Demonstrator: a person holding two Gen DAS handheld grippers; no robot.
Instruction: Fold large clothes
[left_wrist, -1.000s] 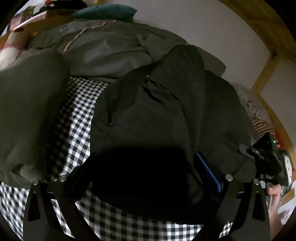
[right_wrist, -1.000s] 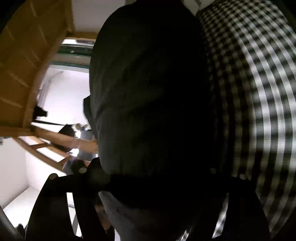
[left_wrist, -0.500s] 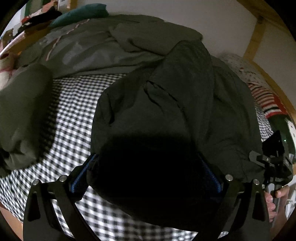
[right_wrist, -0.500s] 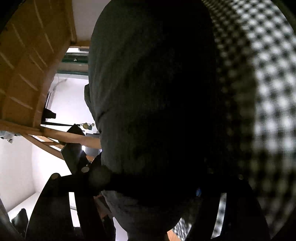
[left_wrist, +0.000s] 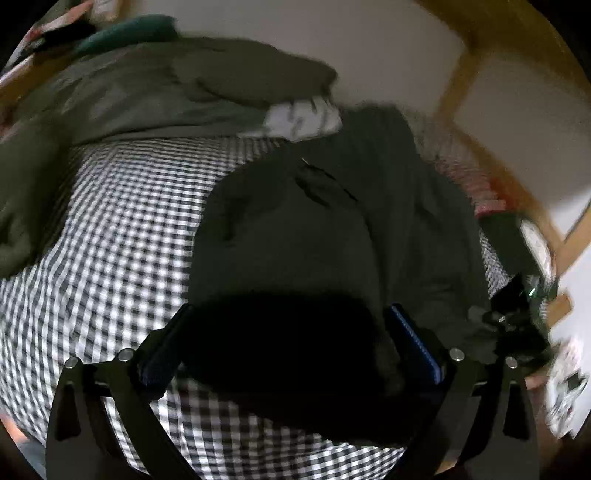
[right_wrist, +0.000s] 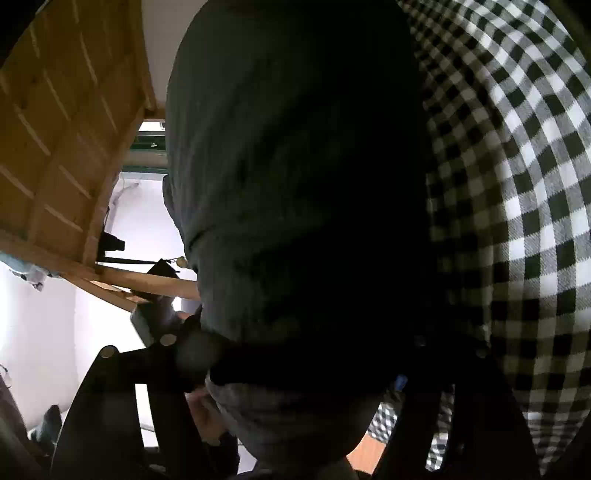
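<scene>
The dark garment (left_wrist: 332, 236) lies spread on the checkered bedsheet (left_wrist: 122, 229), its near edge bunched between my fingers. My left gripper (left_wrist: 291, 343) is clamped on that hem, blue pads pressed into the fabric. My right gripper (right_wrist: 306, 354) seems to pinch another fold, though shadow hides the tips. An olive blanket (left_wrist: 155, 92) is heaped beyond, near the wooden frame (left_wrist: 458, 85).

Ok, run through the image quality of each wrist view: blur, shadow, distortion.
Left wrist view: motion blur smears the checked bedsheet and the wooden frame; the dark garment sinks into near-black shadow between the jaws. Right wrist view: sharper, but the garment is underexposed, the white wall is blown out, and fisheye bends the sheet's checks.
</scene>
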